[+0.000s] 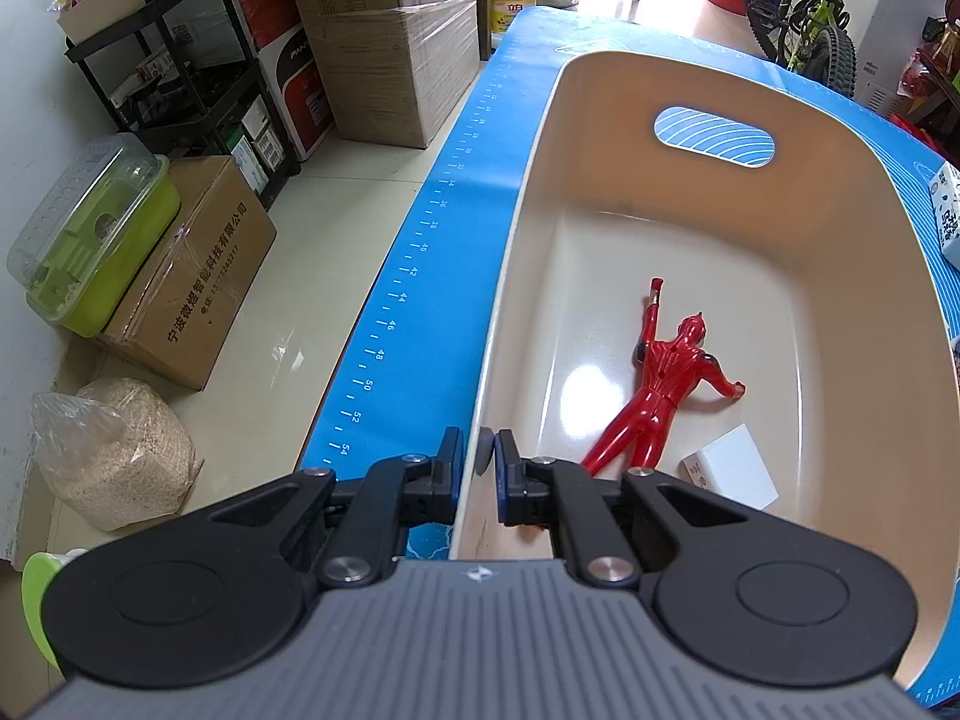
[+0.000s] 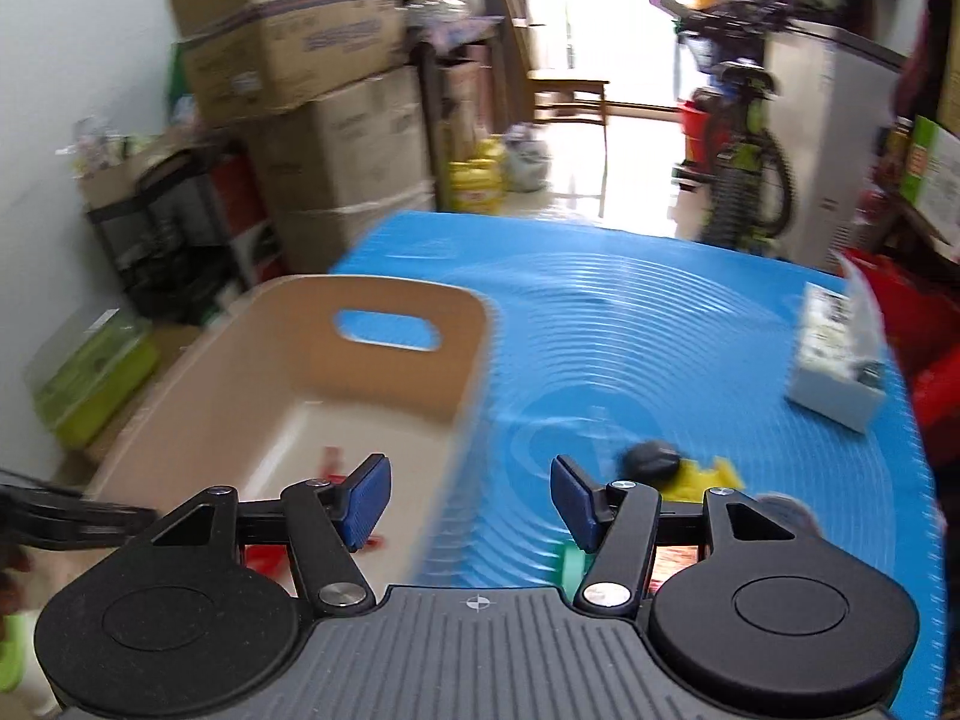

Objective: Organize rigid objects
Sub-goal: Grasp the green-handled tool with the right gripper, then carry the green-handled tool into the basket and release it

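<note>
A beige plastic bin (image 1: 528, 252) stands on the blue mat (image 1: 420, 276). Inside it lie a red toy figure (image 1: 651, 396) and a small white box (image 1: 735, 468). My left gripper (image 1: 478, 456) is shut on the bin's near-left rim. In the blurred right wrist view the bin (image 2: 384, 360) is at left, and my right gripper (image 2: 471, 495) is open and empty above the bin's right wall. A yellow toy with a dark round part (image 2: 678, 468) and a green item (image 2: 570, 561) lie on the mat (image 2: 660, 330) near the right finger.
A white box (image 2: 837, 360) lies at the mat's right side, also at the right edge of the left wrist view (image 1: 948, 210). Cardboard boxes (image 1: 384, 48), a black shelf (image 1: 198, 78), a green container (image 1: 96, 234) and a bag (image 1: 114, 450) stand on the floor left of the table.
</note>
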The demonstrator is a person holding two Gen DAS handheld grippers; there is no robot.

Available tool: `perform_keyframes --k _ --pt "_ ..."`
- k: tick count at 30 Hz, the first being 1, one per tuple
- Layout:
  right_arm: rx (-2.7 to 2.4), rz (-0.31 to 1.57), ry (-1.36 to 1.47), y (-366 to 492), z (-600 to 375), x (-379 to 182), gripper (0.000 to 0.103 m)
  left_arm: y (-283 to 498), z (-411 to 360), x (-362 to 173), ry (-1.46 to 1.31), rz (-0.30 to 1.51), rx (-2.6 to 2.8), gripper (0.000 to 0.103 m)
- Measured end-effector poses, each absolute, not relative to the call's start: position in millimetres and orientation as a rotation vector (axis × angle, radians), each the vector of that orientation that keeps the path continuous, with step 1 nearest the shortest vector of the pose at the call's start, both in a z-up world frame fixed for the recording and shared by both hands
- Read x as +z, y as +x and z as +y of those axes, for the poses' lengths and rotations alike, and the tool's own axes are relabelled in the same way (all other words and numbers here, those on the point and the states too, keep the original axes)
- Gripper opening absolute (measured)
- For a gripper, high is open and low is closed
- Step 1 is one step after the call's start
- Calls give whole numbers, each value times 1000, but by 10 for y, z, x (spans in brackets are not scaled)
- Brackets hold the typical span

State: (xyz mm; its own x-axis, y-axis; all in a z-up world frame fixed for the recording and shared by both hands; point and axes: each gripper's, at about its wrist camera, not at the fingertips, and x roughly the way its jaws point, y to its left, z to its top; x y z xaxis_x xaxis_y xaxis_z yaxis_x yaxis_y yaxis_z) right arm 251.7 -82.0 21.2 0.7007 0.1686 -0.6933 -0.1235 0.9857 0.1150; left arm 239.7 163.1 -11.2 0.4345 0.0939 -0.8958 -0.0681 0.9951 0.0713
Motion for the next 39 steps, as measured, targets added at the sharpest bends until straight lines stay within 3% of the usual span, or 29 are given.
perform_keyframes --k 11,18,26,30,39 --pt "109 959 15 2689 -961 -467 65 2396 1629 -114 27 1117 101 13" --pt "103 1004 -84 2748 -782 -752 52 2389 1629 -117 31 1116 102 13" --pt "79 995 -64 2800 -811 -865 43 2387 1631 -119 31 1117 103 13" --pt "79 1002 -52 2816 -839 -913 33 2387 1632 -119 32 1117 103 13" --pt "74 1013 11 2814 -942 -865 33 2395 1637 -119 32 1117 106 13"
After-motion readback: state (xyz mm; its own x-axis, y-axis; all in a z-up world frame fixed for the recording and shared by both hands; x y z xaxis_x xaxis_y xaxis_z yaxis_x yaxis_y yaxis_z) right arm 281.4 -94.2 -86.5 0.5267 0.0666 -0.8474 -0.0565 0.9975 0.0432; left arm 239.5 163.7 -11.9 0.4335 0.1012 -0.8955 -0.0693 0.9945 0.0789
